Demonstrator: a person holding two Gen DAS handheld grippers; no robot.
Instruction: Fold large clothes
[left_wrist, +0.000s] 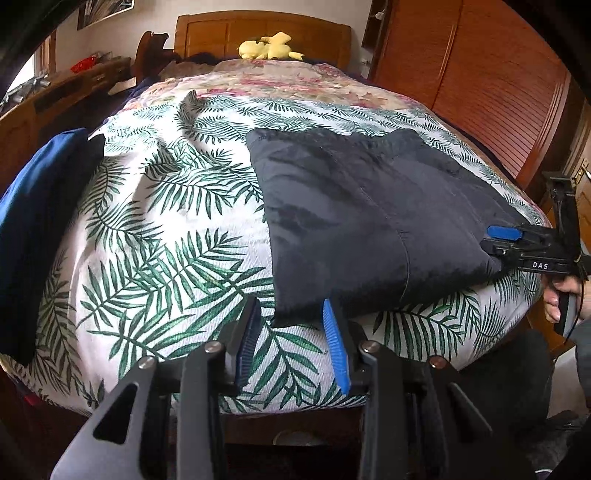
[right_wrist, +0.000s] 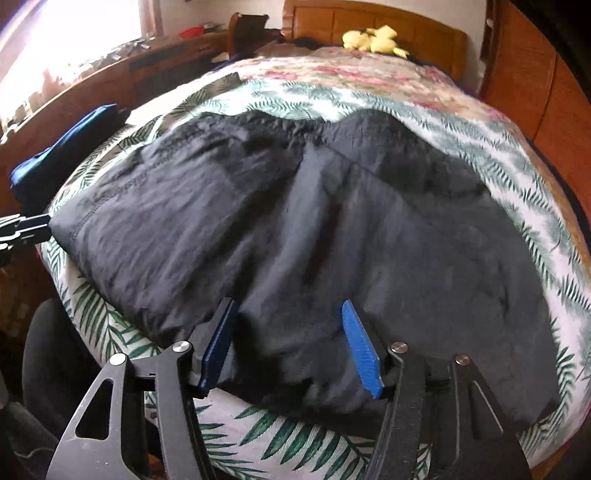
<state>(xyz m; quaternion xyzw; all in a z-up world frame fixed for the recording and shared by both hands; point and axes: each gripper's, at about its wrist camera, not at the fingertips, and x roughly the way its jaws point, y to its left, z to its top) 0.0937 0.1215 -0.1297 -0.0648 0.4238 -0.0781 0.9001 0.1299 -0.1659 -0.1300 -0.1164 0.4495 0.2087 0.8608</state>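
A dark grey garment lies folded flat on the leaf-print bed cover; it fills the right wrist view. My left gripper is open, its blue pads either side of the garment's near left corner. My right gripper is open over the garment's near edge; in the left wrist view it sits at the garment's right corner. The left gripper's tip shows at the garment's left corner in the right wrist view.
A blue cloth pile lies on the bed's left side. A yellow plush toy sits by the wooden headboard. A wooden wardrobe stands at the right, a cluttered desk at the left.
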